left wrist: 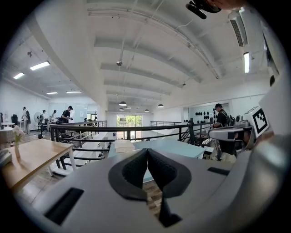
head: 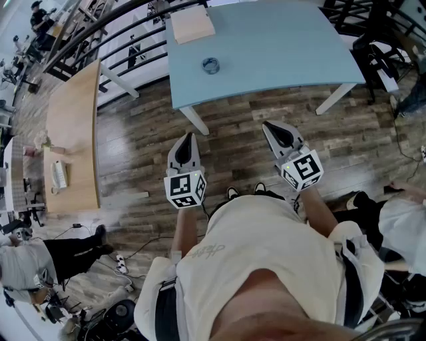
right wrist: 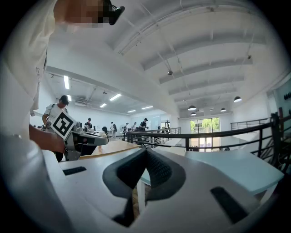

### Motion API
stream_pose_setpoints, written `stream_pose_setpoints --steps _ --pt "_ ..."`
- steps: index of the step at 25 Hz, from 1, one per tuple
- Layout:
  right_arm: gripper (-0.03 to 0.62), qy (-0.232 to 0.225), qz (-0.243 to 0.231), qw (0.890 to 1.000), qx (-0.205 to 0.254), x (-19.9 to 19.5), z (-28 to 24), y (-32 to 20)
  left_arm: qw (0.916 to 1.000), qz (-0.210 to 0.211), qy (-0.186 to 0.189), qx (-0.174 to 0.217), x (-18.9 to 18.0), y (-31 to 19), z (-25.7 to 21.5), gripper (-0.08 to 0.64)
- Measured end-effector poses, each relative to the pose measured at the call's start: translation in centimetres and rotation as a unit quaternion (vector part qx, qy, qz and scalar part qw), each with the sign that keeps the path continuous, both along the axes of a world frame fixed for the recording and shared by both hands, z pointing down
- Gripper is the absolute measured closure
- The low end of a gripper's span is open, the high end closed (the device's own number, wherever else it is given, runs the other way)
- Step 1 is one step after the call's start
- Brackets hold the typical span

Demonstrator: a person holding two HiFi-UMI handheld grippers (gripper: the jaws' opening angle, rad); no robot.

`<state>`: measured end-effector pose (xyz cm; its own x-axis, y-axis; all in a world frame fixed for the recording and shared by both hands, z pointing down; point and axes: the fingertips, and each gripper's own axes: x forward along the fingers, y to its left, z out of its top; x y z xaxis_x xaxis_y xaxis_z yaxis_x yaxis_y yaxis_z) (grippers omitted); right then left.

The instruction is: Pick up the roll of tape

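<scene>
The roll of tape (head: pixel 211 65), a small grey ring, lies on the light blue table (head: pixel 279 46) ahead of me. Both grippers hang over the wooden floor, short of the table's near edge. My left gripper (head: pixel 189 136) is shut, its pads meeting with nothing between them, as the left gripper view (left wrist: pixel 147 151) shows. My right gripper (head: pixel 266 124) is also shut and empty, its pads touching in the right gripper view (right wrist: pixel 146 150). The tape does not show in either gripper view.
A pale wooden board (head: pixel 192 25) lies at the blue table's far left corner. A black railing (head: pixel 113 20) runs behind the table. A wooden desk (head: pixel 70 133) stands to the left. Chairs (head: pixel 373 53) and people stand around the room.
</scene>
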<state>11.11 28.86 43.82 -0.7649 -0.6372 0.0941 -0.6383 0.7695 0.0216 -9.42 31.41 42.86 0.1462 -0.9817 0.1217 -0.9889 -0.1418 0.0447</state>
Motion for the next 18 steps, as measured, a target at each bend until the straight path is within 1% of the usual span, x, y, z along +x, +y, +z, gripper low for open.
stream_pose_setpoints --steps 10,14,18 --pt "0.586 0.006 0.004 1.000 0.002 0.5 0.1 -0.3 1.0000 -0.001 0.000 0.008 -0.3 -0.3 -0.4 0.538" --pt "0.584 -0.018 0.008 1.000 0.003 0.8 -0.5 -0.3 0.9999 0.007 -0.003 0.012 0.2 -0.3 -0.7 0.540" --pt "0.584 -0.022 0.011 1.000 0.005 1.1 -0.5 0.1 0.9997 0.010 -0.009 0.018 0.6 0.0 -1.0 0.540"
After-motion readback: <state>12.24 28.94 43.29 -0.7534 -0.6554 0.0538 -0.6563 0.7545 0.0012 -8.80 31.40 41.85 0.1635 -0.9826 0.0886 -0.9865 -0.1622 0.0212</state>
